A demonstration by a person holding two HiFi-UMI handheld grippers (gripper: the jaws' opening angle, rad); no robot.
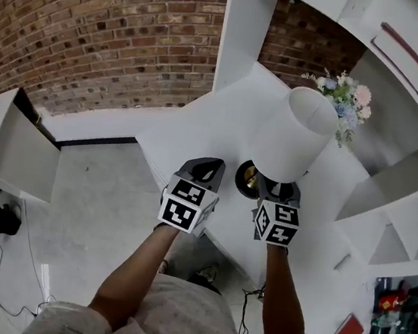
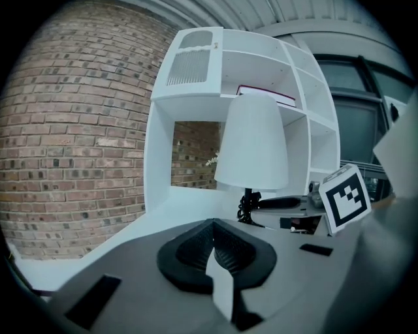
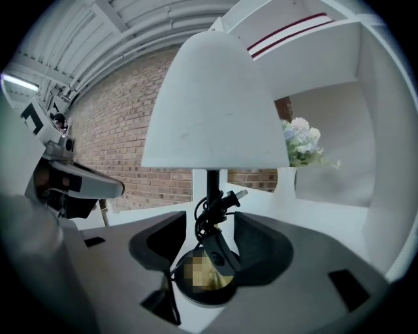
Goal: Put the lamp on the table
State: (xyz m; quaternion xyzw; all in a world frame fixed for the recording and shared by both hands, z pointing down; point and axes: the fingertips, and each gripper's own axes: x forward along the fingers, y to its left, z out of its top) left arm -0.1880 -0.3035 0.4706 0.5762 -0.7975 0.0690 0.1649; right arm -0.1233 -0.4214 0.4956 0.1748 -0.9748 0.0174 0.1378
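One table lamp (image 1: 293, 135) stands on the white table (image 1: 199, 123), near its front edge and just ahead of the two grippers. It is upright, its long axis vertical: the round dark base is down on the tabletop, a thin black stem rises from it, and the white, tapering shade is on top with its wide end down. One black cord (image 3: 209, 215) is bundled around the stem just above the base, its plug sticking out to the side.

The right gripper (image 1: 277, 190) has its jaws spread wide, one on each side of the base, with the stem rising in the gap between them. Whether the pads touch the base cannot be told. The left gripper (image 1: 205, 166) hangs just beside it over the table edge, its jaws pressed together with nothing between them.

Behind the lamp, further back on the table, is one bunch of pale blue, pink and white flowers (image 1: 346, 96) in a white vase. A white shelf unit (image 1: 392, 171) stands to the right of and behind the lamp, and a brick wall (image 1: 98, 25) runs behind the table. Nothing lies between the grippers and the lamp.
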